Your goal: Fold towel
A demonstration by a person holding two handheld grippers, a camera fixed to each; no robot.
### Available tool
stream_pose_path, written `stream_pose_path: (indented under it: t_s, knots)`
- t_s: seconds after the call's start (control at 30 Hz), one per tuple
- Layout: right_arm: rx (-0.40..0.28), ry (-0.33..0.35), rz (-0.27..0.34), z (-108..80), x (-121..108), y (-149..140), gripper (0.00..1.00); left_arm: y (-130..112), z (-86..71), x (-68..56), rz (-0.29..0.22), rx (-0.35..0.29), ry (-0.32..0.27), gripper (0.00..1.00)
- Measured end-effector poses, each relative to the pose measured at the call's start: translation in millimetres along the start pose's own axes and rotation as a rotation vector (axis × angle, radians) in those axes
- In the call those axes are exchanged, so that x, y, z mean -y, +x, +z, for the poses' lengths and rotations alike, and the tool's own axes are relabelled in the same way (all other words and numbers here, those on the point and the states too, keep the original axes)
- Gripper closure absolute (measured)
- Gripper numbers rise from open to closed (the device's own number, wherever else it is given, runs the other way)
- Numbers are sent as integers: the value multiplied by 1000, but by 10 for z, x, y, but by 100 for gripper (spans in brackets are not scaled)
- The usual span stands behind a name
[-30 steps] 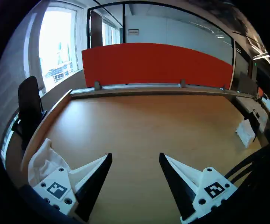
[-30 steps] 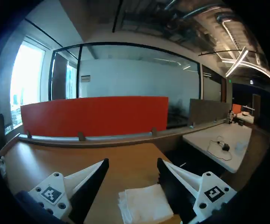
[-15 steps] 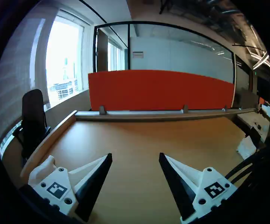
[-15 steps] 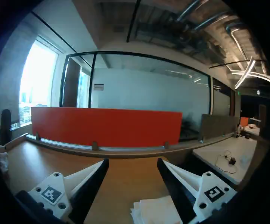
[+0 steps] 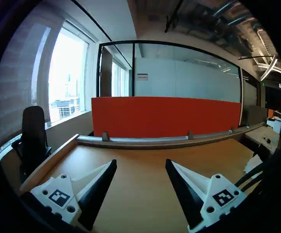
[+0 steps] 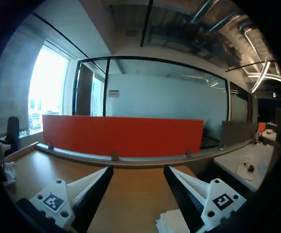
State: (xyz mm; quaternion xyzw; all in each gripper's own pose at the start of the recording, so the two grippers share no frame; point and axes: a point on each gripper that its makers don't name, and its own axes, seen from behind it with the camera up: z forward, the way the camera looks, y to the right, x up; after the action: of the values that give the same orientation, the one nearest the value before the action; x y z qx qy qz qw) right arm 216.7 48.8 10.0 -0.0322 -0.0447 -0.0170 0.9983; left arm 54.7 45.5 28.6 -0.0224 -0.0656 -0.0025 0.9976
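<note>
Both tools were empty: the left tool (image 5: pixel 140 161) had its fingers spread apart with nothing between them, only bare tabletop (image 5: pixel 202 155) beyond, and the right tool (image 6: pixel 137 167) was likewise wide apart and gripping nothing. Both were held above the wood and aimed at the orange screen (image 5: pixel 163 116) along the far edge, not down at any cloth. The towel (image 6: pixel 170 223) lay on the tabletop at the bottom of the right gripper view, just beside the inner edge of that tool's right finger. Only a white corner of it showed, with what looked like stacked edges, so I judged it already folded, though too little was visible to be sure. A second white cloth (image 6: pixel 10 173) sat bunched at the far left of the same view, well apart from the first. It seemed unfolded, so that piece was probably what was left to do. The left gripper view caught a small white patch (image 5: pixel 253 164) at the right, too small to identify. Counted: two tools, two white cloths, one orange screen, one black chair (image 5: pixel 33 132)
</note>
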Motion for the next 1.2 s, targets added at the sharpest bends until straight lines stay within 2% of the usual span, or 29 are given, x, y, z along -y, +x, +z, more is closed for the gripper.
stream_pose_path:
  t_s: [0.3, 0.5, 0.8, 1.2]
  knots:
    - [-15, 36, -3, 43, 305, 26, 0, 101, 10, -8, -18, -34, -4, 7]
    - [-16, 46, -3, 80, 408, 70, 0, 137, 24, 17, -18, -49, -5, 7]
    - [-28, 55, 5, 115, 612, 229, 0, 91, 52, 39, -41, -57, -14, 7]
    - [-17, 82, 11, 121, 844, 293, 0, 76, 56, 17, -31, -90, -27, 7]
